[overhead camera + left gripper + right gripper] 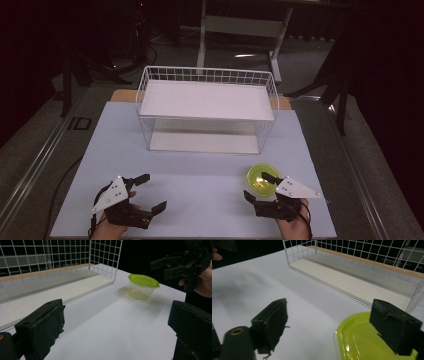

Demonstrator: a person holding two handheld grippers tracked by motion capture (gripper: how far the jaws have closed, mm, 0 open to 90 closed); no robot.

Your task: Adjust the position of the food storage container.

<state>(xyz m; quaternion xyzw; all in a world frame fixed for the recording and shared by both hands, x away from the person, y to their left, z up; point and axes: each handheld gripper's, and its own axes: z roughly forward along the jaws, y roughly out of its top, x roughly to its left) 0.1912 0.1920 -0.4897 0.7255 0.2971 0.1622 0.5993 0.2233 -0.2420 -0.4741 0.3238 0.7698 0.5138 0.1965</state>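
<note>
A clear tub with a lime-green lid (260, 181) stands on the white table top at the front right. My right gripper (260, 186) hovers right at it, open, one jaw over the lid and the other off its near-left side. In the right gripper view the lid (359, 340) lies low between the jaws, partly under the right one, and no pad presses on it. My left gripper (152, 192) is open and holds nothing near the front left. The left gripper view looks across the table at the tub (143, 286), with the right gripper (180, 262) above and behind it.
A white wire rack (207, 75) with an upper and a lower shelf stands at the middle back of the table; its lower shelf (352, 280) opens toward me. Bare white table top (200, 170) lies between rack and grippers. Dark floor and a table frame lie beyond.
</note>
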